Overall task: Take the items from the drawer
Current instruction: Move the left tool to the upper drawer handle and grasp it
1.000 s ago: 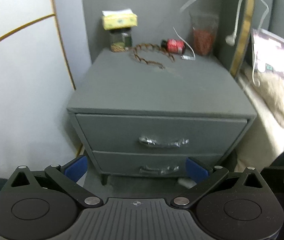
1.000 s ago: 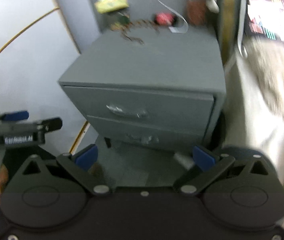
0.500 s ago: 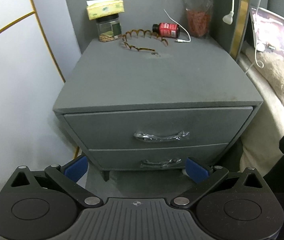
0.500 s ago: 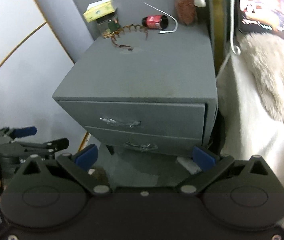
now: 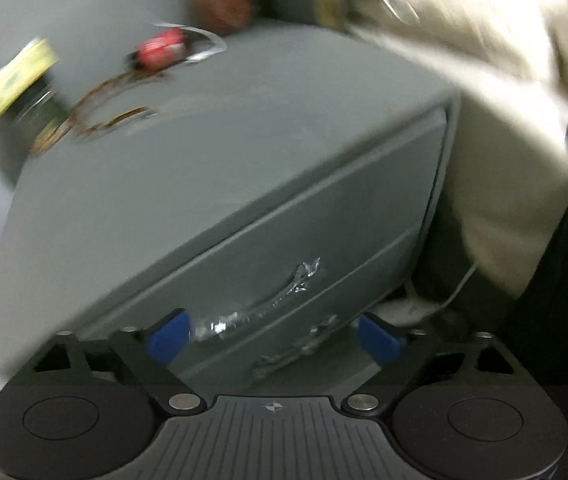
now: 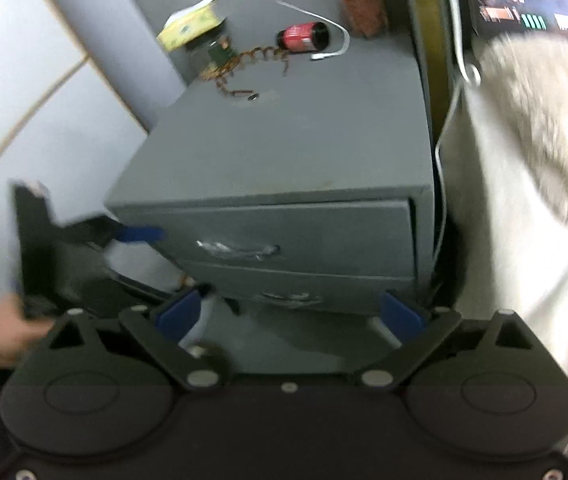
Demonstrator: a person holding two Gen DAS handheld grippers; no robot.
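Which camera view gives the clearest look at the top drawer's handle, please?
The right wrist view: the top drawer's handle sits level, unobstructed and only mildly blurred. The left wrist view shows it tilted, smeared by motion, its lower end near the left tool.

I am looking into a bedroom in a home. A grey two-drawer nightstand (image 6: 284, 152) stands in a corner between a pale wall (image 6: 24, 112) and a bed covered with a cream fluffy blanket (image 6: 539, 128). On the nightstand top lie everyday personal things: a tissue pack (image 6: 190, 26) on a small jar (image 6: 214, 54), a red bottle (image 6: 303, 36) on its side, a white charging cable (image 6: 337, 40).
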